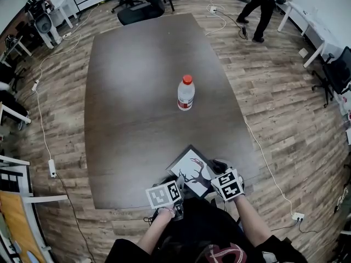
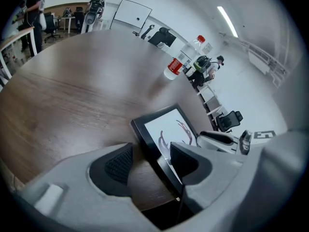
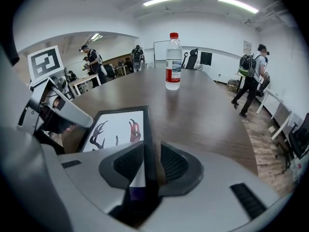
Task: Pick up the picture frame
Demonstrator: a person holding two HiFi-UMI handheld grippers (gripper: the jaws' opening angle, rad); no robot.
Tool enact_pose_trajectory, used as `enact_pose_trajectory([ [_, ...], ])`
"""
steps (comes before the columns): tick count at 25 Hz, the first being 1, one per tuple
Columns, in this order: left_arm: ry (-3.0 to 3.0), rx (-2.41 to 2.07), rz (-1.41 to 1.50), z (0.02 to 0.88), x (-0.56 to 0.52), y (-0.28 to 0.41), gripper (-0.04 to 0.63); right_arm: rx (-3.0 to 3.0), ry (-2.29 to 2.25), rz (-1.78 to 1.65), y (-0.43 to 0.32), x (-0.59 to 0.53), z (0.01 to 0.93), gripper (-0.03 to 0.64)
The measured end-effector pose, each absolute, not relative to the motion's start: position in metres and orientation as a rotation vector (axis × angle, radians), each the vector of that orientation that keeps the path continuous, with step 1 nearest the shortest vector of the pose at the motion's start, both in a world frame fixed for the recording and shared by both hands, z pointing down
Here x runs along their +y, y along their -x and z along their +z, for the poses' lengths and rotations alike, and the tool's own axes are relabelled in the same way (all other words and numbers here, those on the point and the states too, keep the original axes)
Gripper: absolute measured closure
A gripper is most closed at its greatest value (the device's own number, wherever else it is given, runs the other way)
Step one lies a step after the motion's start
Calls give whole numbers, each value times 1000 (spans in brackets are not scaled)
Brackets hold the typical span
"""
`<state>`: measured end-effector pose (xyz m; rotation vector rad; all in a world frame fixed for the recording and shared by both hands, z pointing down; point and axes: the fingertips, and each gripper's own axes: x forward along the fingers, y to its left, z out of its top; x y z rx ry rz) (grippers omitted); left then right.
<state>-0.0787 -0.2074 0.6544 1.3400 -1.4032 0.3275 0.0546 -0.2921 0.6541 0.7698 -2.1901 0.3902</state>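
The picture frame (image 1: 193, 170), black-edged with a white antler print, lies at the near edge of the dark table (image 1: 137, 92). My left gripper (image 1: 180, 183) is at its near left side. In the left gripper view the frame (image 2: 166, 127) has its black rim between the wide jaws of the left gripper (image 2: 150, 162), close to the right pad and clear of the left pad. My right gripper (image 1: 218, 169) is at the frame's right side. In the right gripper view the frame (image 3: 116, 129) has its thin edge in the right gripper (image 3: 150, 162), with slivers of gap at the pads.
A water bottle with a red cap (image 1: 186, 92) stands mid-table beyond the frame. The table's near edge is right under the grippers. Office chairs (image 1: 141, 4) stand past the far end, a person (image 1: 262, 7) walks at the far right, and cables lie on the wood floor.
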Motion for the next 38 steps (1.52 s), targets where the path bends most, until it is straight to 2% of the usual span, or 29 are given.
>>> enact_pose_trajectory([
  [6, -1276, -1417, 316, 656, -208, 83, 352, -2174, -726, 346, -52, -293, 657, 505],
  [10, -1238, -1438, 332, 660, -204, 85, 440, -2172, -721, 363, -51, -290, 660, 515],
  [25, -1223, -1453, 303, 659, -208, 83, 446, -2138, -709, 378, -48, -290, 662, 537],
  [26, -1227, -1443, 270, 659, -209, 82, 451, -2128, -712, 358, -48, -291, 661, 537],
  [27, -1223, -1430, 232, 658, -211, 80, 500, -2121, -720, 323, -49, -291, 659, 540],
  [38, -1217, -1410, 181, 656, -215, 87, 532, -2092, -816, 394, -52, -282, 657, 545],
])
